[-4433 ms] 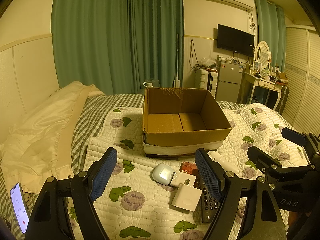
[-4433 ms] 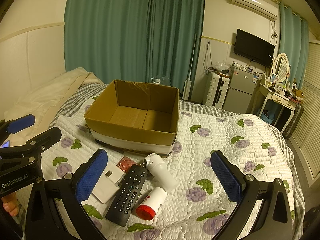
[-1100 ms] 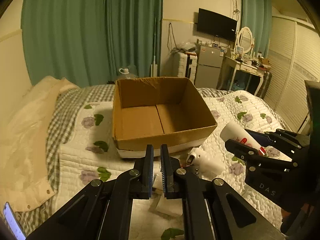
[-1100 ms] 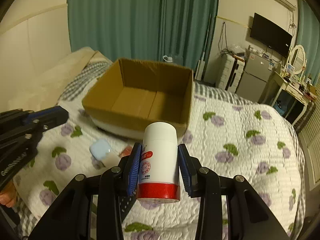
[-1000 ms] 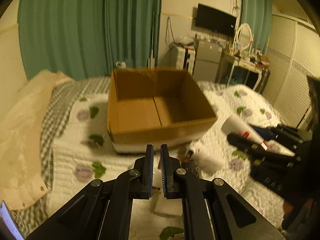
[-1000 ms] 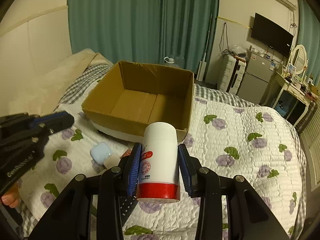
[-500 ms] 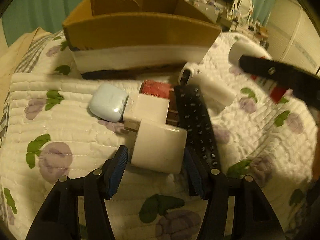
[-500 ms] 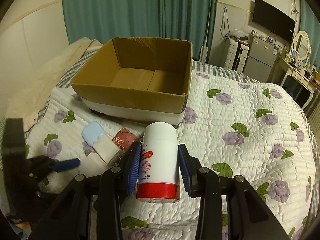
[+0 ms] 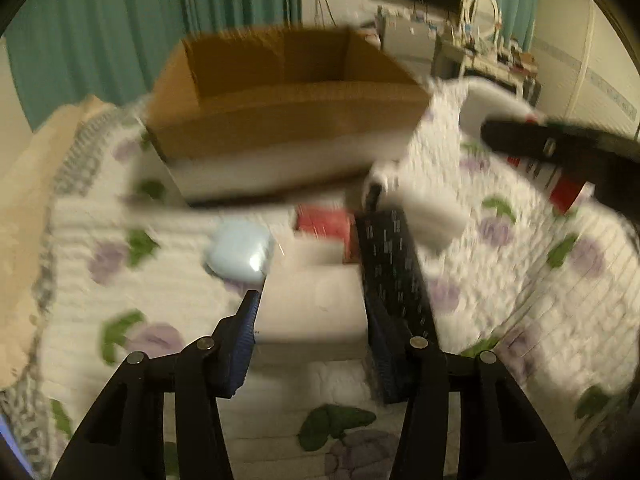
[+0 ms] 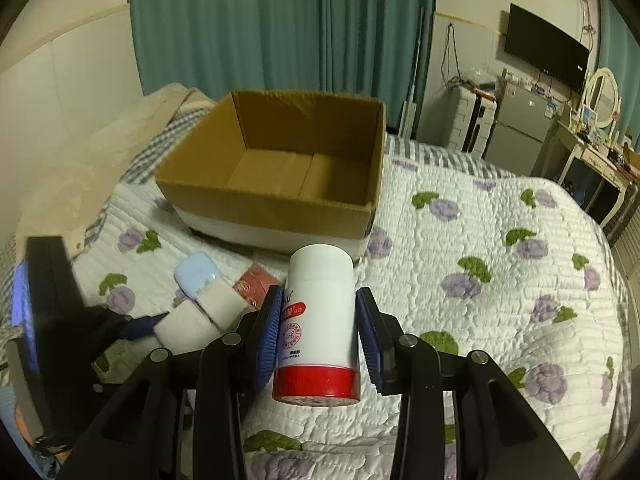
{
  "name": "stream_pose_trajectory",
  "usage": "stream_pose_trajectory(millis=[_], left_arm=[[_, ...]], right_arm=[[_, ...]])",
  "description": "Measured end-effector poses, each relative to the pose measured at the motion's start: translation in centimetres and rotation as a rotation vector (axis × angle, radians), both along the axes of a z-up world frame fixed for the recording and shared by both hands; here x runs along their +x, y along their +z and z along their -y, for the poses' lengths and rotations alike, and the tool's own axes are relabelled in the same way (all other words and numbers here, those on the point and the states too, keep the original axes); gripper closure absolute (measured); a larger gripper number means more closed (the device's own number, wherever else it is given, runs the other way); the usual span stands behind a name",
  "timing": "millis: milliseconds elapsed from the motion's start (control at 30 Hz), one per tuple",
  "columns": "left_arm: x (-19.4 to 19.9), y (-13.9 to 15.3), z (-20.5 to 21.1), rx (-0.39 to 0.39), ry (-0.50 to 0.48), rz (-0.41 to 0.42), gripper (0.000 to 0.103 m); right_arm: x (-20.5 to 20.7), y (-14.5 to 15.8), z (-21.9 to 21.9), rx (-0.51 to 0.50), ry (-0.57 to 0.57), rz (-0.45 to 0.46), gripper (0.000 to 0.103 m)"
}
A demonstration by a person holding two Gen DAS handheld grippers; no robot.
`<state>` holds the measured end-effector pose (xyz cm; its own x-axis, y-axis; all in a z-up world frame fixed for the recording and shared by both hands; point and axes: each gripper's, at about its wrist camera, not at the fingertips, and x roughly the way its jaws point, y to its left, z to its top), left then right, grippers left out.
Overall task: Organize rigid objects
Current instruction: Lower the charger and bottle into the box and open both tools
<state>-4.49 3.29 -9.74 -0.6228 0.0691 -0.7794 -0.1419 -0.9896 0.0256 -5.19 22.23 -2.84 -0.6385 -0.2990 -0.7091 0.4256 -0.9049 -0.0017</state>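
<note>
An open cardboard box (image 10: 280, 184) stands empty on the quilted bed (image 10: 500, 280). My right gripper (image 10: 318, 328) is shut on a white bottle with a red cap (image 10: 320, 320), held above the quilt in front of the box. In the blurred left wrist view my left gripper (image 9: 312, 312) has closed its blue pads against both sides of a white square block (image 9: 312, 304). Beside the block lie a light blue case (image 9: 240, 252), a black remote (image 9: 394, 272), a red packet (image 9: 324, 220) and a white device (image 9: 416, 208). The box shows there too (image 9: 280, 120).
A cream duvet (image 10: 80, 152) covers the bed's left side. A fridge (image 10: 520, 120), drawers, a dressing table (image 10: 592, 152) and a wall TV stand beyond the bed at right. Green curtains (image 10: 280, 20) hang behind the box.
My left gripper opened, dropped to the pile and closed onto the white block, and the view is tilting up. My right gripper kept the bottle and rose slightly.
</note>
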Motion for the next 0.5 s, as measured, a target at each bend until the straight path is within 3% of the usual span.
stream_pose_trajectory(millis=[300, 500], left_arm=[[-3.4, 9.5, 1.3, 0.004, 0.037, -0.201, 0.052], [-8.8, 12.2, 1.8, 0.004, 0.036, -0.253, 0.052]], right_arm=[[-1.2, 5.0, 0.7, -0.049, 0.038, -0.089, 0.067], [-4.9, 7.9, 2.1, -0.044, 0.052, -0.155, 0.067]])
